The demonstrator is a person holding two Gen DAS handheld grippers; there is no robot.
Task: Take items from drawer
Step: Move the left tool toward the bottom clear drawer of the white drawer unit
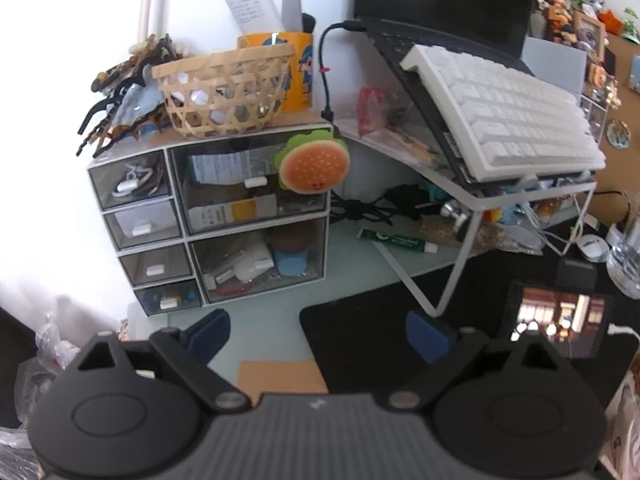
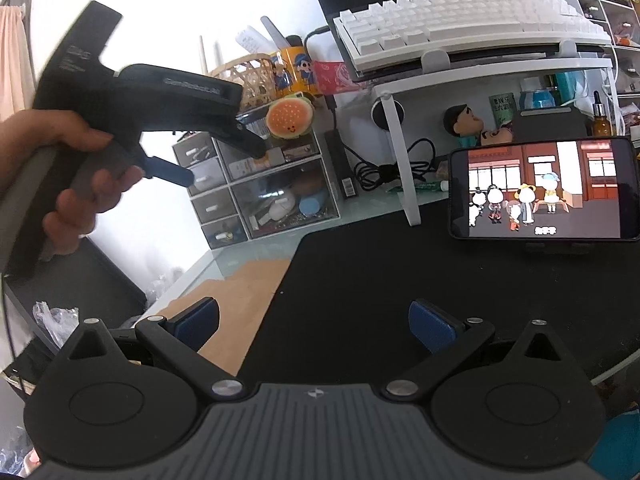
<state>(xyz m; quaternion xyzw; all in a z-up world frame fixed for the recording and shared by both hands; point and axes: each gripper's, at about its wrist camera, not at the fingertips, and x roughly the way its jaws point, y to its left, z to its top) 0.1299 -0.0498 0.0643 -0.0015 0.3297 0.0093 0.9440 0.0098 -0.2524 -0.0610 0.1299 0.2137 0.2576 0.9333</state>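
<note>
From the left wrist camera, the left gripper [image 1: 318,336] hangs over the pale glass desktop [image 1: 272,320] with its blue-padded jaws spread wide and nothing between them. Ahead of it sits the white-framed drawer unit with smoky clear fronts [image 1: 224,216], all drawers pushed in: four small ones stacked on the left, two large ones on the right. The large lower drawer [image 1: 260,260] shows white plugs and a blue round lid through its front. A plush orange hamburger with a green frill [image 1: 314,168] clings to the unit's upper right corner, and a woven bamboo basket [image 1: 224,92] stands on top beside a yellow cartoon mug [image 1: 298,76]. To the right, a white mechanical keyboard [image 1: 508,112] rests tilted on a white wire stand [image 1: 460,248], with a black desk mat [image 1: 380,344] below. Over to the right wrist camera: the right gripper [image 2: 314,330] also hovers with its jaws wide apart and empty, above the edge of the black mat. At left, a person's hand [image 2: 68,168] grips the handle of the left gripper, whose fingertips [image 2: 176,176] point at the drawer unit, close in front of its upper drawers; whether they touch it I can't tell. A black phone playing a cartoon [image 2: 540,188] stands propped on the mat at right.
</note>
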